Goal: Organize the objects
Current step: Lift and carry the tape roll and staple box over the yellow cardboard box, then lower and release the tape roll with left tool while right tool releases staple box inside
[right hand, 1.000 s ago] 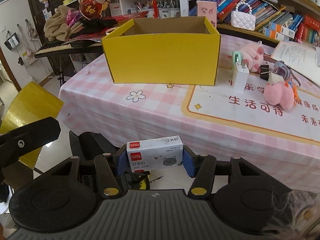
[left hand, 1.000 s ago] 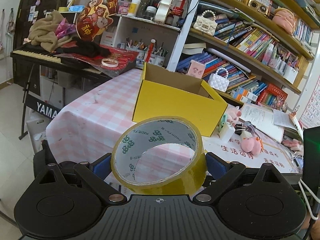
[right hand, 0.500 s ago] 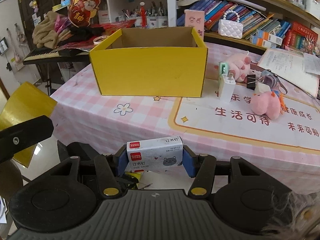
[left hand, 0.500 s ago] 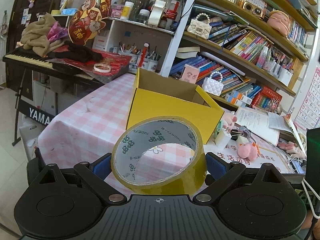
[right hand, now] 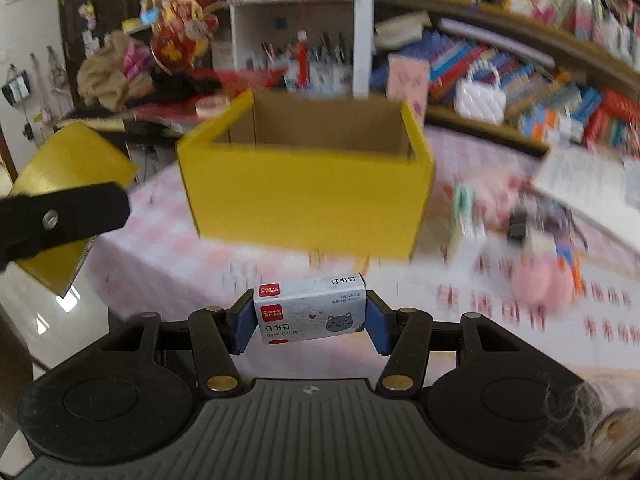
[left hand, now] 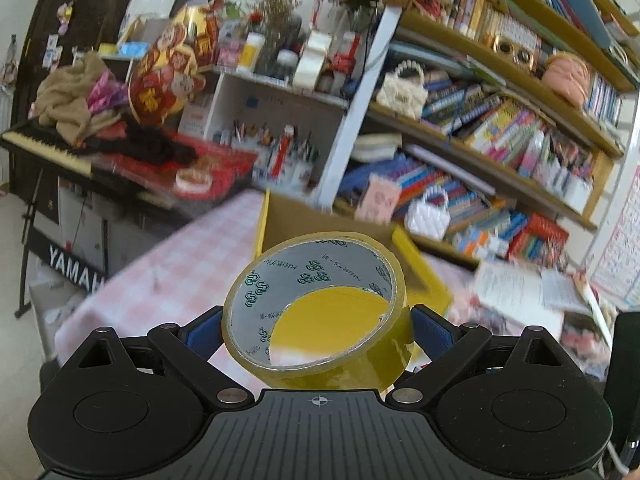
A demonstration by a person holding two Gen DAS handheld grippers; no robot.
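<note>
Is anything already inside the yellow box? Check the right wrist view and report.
No: the part of the yellow box interior that shows holds only bare brown cardboard walls; its floor is hidden behind the front wall.

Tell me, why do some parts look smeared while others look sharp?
Left wrist view: the tape and the left hand-held gripper are crisp, while the box and shelves behind are motion-blurred and bent by the fisheye. Right wrist view: the staples box in the right hand-held gripper is sharp; the table is streaked.

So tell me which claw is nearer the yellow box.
Left, likely: left claw, holding tape, hangs beside the yellow box's left corner; right claw farther back, facing its front.
</note>
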